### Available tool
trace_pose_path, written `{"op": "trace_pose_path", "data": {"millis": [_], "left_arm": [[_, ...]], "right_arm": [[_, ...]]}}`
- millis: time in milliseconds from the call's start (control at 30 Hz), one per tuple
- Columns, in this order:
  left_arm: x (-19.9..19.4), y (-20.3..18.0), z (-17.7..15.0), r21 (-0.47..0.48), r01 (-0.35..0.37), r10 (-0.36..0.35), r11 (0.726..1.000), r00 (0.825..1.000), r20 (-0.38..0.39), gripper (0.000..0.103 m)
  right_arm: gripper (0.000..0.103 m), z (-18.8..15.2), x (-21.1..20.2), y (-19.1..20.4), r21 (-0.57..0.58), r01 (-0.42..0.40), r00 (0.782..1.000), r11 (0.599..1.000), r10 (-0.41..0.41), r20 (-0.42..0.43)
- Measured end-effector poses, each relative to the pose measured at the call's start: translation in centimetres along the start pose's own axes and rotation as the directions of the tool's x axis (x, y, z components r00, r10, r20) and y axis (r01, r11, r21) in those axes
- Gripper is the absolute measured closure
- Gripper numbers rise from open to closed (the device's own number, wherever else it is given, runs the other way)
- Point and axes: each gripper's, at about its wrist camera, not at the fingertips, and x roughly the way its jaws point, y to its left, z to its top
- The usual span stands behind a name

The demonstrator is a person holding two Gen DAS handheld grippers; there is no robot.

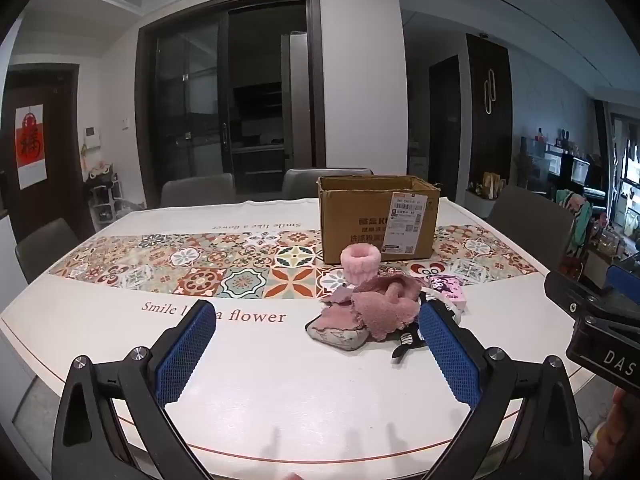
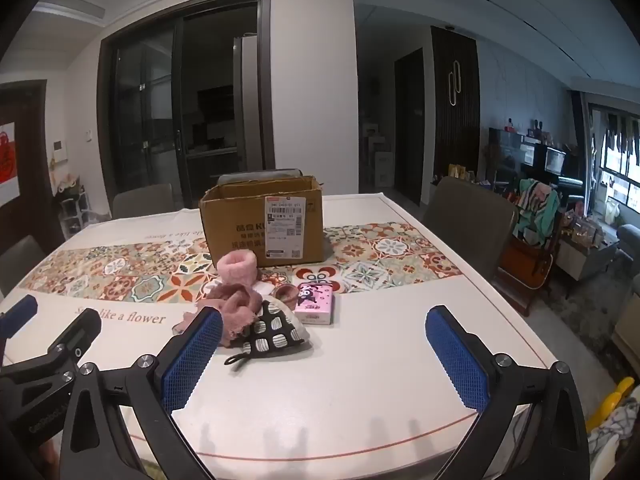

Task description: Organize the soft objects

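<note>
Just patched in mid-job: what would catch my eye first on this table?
A heap of soft things sits mid-table: a pink fuzzy cloth draped over a black-and-white patterned pouch, with a fluffy pink ring behind. Beyond stands an open cardboard box on the tiled runner. Both grippers hover open, empty.

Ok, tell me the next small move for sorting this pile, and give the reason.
Probably ease the left gripper forward toward the pink cloth on top of the pile. Both grippers are open and empty, short of the pile; the cardboard box stands open-topped just behind it, and the right gripper points beside the pile.
</note>
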Motion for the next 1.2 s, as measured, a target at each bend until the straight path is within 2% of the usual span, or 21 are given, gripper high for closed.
{"op": "trace_pose_path", "data": {"millis": [100, 200, 1200], "left_arm": [[0.0, -0.1, 0.0, 0.002, -0.014, 0.014, 1.0, 1.0, 0.003, 0.0], [-0.1, 0.4, 0.0, -0.003, 0.013, -0.013, 1.0, 1.0, 0.014, 0.0], [-0.9, -0.1, 0.1, 0.011, 0.017, -0.017, 1.0, 1.0, 0.018, 0.0]], "right_arm": [[0.0, 0.0, 0.0, -0.1, 0.002, 0.004, 1.0, 1.0, -0.004, 0.0], [0.0, 0.0, 0.0, -0.1, 0.002, 0.002, 1.0, 1.0, -0.002, 0.001], [0.0, 0.3, -0.3, -0.3, 0.005, 0.004, 1.0, 1.0, -0.005, 0.01]]}}
